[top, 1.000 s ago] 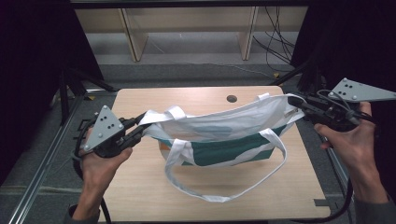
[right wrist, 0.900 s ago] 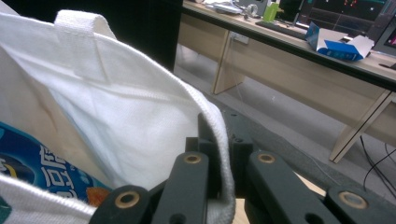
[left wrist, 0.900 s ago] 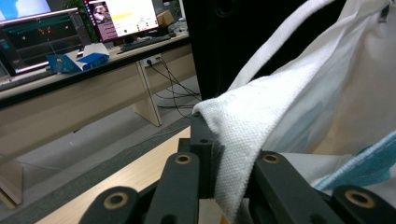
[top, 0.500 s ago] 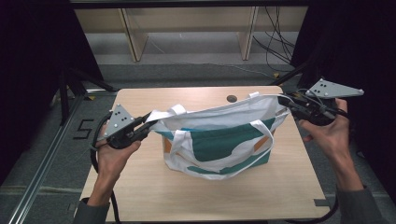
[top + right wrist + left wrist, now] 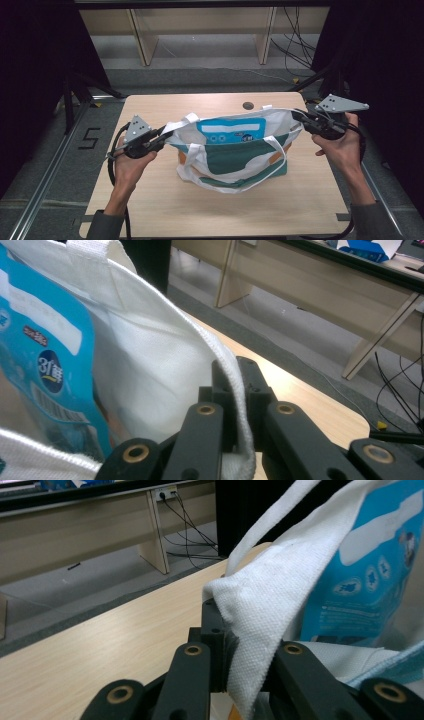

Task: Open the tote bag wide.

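**benchrat:** How would you set this down cleanly? The left hand-held gripper (image 5: 162,138) is clamped on the left end of the white tote bag's (image 5: 235,157) rim, and the right hand-held gripper (image 5: 300,119) pinches the right end. The bag sits mid-tabletop (image 5: 160,200) with a blue packet (image 5: 231,131) standing inside.

**tote_fan:** I'd keep both ends level and the rim taut so the mouth stays open and the packet doesn't tip, and let go only once the base is flat.

**benchrat:** Compared with half a second back, both hands are lower, the bag sags more, and the packet's face shows above the rim.
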`<state>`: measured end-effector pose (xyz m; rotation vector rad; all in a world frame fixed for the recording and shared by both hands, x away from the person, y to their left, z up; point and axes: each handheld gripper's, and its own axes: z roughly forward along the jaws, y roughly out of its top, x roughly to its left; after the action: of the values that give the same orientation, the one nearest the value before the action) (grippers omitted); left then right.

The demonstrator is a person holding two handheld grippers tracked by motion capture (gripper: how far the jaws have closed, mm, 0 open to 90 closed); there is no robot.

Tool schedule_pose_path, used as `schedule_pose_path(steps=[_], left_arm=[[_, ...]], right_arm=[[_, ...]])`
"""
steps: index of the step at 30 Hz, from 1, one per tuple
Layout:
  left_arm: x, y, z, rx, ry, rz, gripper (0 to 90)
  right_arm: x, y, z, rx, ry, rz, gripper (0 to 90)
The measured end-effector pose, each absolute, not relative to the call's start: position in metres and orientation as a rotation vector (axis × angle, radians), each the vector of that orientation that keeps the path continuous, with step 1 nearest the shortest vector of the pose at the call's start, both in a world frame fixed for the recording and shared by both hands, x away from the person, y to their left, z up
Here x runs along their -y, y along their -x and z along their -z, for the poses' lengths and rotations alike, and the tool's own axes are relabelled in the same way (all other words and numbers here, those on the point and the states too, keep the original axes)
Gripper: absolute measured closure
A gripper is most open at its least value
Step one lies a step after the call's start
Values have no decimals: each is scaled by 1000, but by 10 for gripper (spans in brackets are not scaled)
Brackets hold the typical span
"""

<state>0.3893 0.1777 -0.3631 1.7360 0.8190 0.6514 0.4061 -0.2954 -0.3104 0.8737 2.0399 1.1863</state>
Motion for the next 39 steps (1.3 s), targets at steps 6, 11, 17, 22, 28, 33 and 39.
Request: schedule_pose_path(steps=[6,11,17,22,28,33,39], left_arm=[[-173,-403,374,-873,-1802,-663,815],[-168,-410,393,-870,-1892,-688,813],[-172,-413,417,-917,-1878,-618,811],[-171,-413,424,-918,-1900,-614,811],[-169,-415,441,-922,-1975,-592,811],[-167,-418,459,-919,-2039,-557,810],[-161,-417,480,-948,-2051,-504,808]], right_arm=[[290,-411,317,-2051,-902,-1148,884],[289,-419,334,-2086,-951,-1113,884],[291,-423,363,-2123,-989,-1120,884],[294,-424,374,-2125,-985,-1132,883],[294,-420,392,-2132,-1027,-1153,883],[295,-423,412,-2173,-1004,-1097,882],[291,-419,420,-2211,-1051,-1062,882]])
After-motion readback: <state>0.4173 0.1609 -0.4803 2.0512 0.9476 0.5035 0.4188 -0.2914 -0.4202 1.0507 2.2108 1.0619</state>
